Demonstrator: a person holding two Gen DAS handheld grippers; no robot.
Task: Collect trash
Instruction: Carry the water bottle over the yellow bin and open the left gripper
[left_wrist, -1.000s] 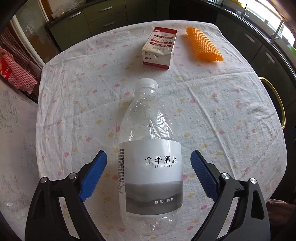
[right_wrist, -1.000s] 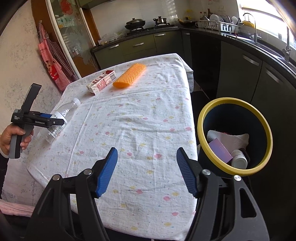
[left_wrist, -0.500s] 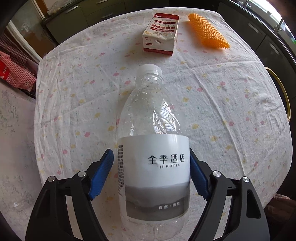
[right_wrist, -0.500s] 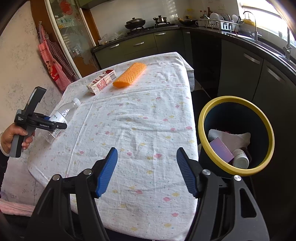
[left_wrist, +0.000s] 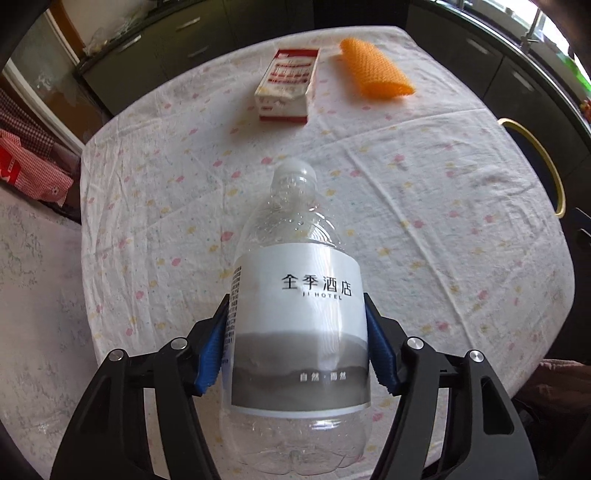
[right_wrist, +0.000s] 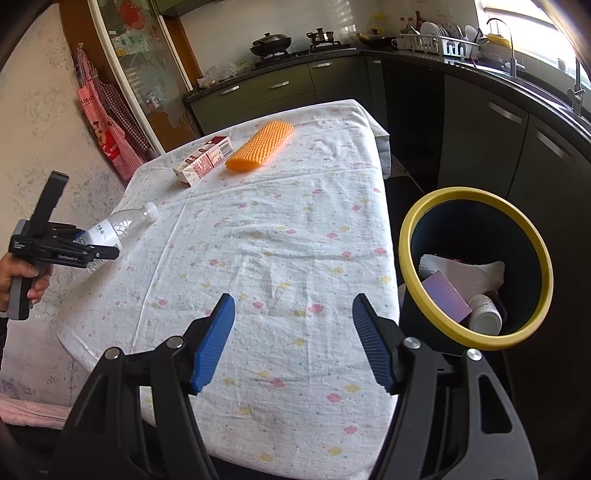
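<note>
The clear plastic bottle (left_wrist: 299, 321), label reading "全季酒店 JI HOTEL", sits near the table's (right_wrist: 295, 236) left edge between the blue pads of the left gripper (left_wrist: 295, 350), whose jaws are closing onto its sides. Beyond lie a red-and-white carton (left_wrist: 288, 90) and an orange mesh sleeve (left_wrist: 375, 74). The right gripper (right_wrist: 293, 339) hangs wide and empty over bare cloth beside the yellow-rimmed bin (right_wrist: 406, 236).

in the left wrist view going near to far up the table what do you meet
left hand-held gripper, jaws closing with the bottle's label between the pads → clear plastic bottle lying cap-away → red and white carton → orange mesh sleeve, about level with the carton but to its right
</note>
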